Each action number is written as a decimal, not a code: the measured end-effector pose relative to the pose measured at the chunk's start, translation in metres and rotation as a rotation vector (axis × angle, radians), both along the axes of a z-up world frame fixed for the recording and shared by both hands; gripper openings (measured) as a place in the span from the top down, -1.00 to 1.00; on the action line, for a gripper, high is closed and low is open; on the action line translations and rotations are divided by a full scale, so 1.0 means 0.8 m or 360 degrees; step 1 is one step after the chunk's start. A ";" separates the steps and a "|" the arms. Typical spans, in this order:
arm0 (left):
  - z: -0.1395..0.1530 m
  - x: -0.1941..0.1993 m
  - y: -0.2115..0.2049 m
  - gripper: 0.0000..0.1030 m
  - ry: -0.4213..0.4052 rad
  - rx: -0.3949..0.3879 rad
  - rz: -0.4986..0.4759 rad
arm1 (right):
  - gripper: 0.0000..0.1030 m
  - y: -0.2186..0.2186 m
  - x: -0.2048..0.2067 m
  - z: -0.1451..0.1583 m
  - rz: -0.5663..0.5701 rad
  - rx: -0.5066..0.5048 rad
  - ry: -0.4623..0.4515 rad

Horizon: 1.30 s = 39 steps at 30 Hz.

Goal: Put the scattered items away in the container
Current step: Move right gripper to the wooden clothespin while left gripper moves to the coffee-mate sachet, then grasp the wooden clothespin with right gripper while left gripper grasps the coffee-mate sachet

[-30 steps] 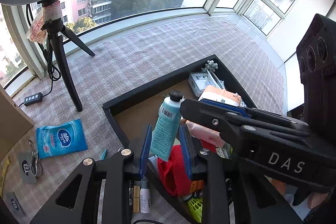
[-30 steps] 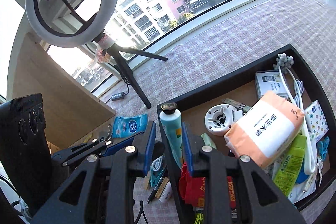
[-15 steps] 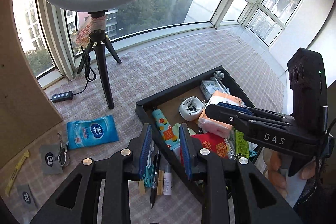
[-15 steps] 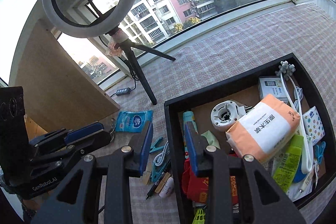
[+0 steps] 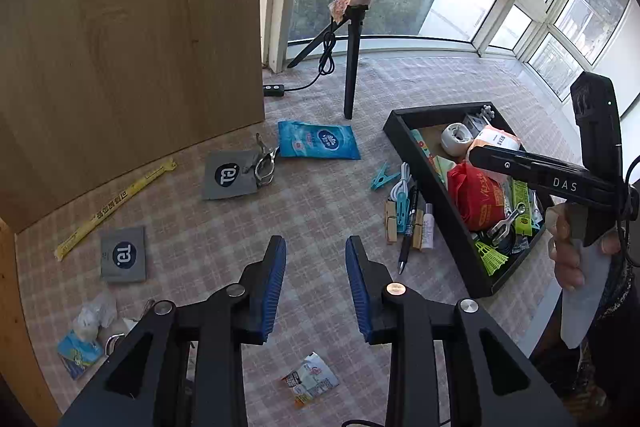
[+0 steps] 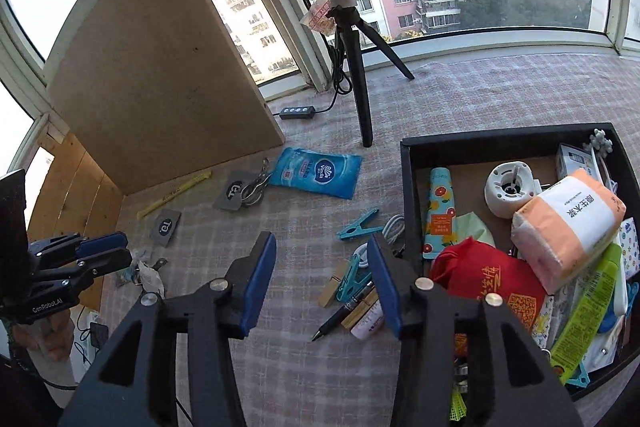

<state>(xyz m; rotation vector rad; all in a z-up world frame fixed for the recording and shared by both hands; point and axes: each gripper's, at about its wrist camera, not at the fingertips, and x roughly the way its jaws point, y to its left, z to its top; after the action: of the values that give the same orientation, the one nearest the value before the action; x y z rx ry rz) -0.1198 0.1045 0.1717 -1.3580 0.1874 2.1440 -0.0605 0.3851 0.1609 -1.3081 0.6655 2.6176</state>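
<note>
1. Readable text: blue "Vinda" tissue pack (image 6: 318, 174) on the checked desk (image 5: 312, 211); "DAS" on right claw (image 5: 476, 157), "GenRobot.AI" on left claw (image 5: 316, 259).
2. Both claws angle down over the desk, jaws opening, nothing between them.
3. Black container (image 6: 408, 195) at right, crammed: orange-print tube (image 6: 440, 215), red bag (image 6: 484, 277), peach wipes pack (image 6: 568, 223).
4. Clothespins, pen, cable scattered beside it.
</note>
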 end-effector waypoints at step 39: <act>-0.180 0.094 -0.060 0.36 -0.0440 -0.0027 0.0122 | 0.37 -0.041 -0.075 -0.167 -0.0096 -0.0191 -0.0676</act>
<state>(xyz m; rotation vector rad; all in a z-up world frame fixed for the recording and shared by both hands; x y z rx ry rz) -0.0445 0.0562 0.0277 -1.6773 0.0447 1.9915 -0.1201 0.3523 0.0271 -1.7723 0.7787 2.1737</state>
